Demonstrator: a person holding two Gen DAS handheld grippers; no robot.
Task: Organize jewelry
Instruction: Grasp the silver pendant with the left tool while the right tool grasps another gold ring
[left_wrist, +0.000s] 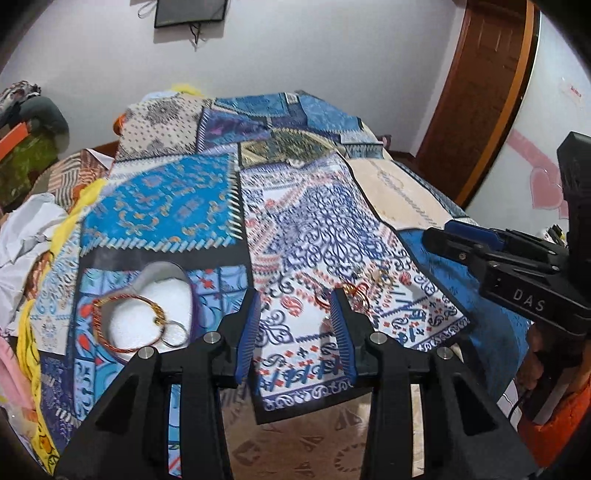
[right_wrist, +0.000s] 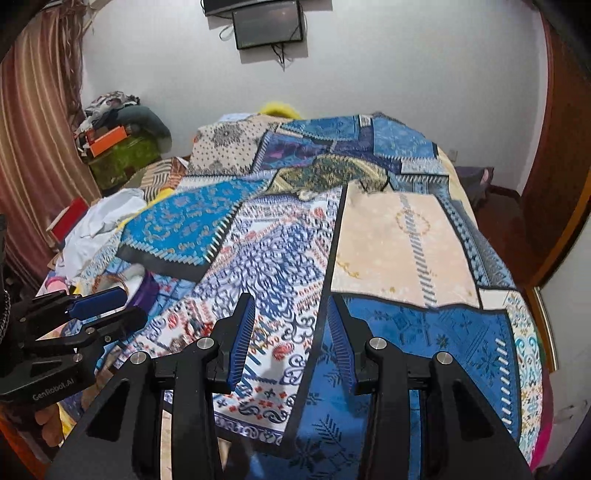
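left wrist view: my left tool (left_wrist: 295, 295) gapes wide above the bed (left_wrist: 177, 206), holding nothing; bangles (left_wrist: 127, 319) lie in a white dish (left_wrist: 162, 280), small rings (left_wrist: 369, 282) on the cloth beyond. right tool (right_wrist: 291, 299) wide, empty.

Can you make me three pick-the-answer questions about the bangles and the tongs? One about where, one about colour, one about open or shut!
1. Where is the big bangle?
A. on the heart-shaped white box
B. in the left tongs
C. on the wall

2. What colour are the tongs' pads?
A. red
B. blue
C. yellow

3. The right tongs are:
A. shut on a ring
B. open and empty
C. holding cloth

Answers:
1 A, it lies across the box.
2 B, both ribbed pads are blue.
3 B, a wide gap shows only the bedspread behind.
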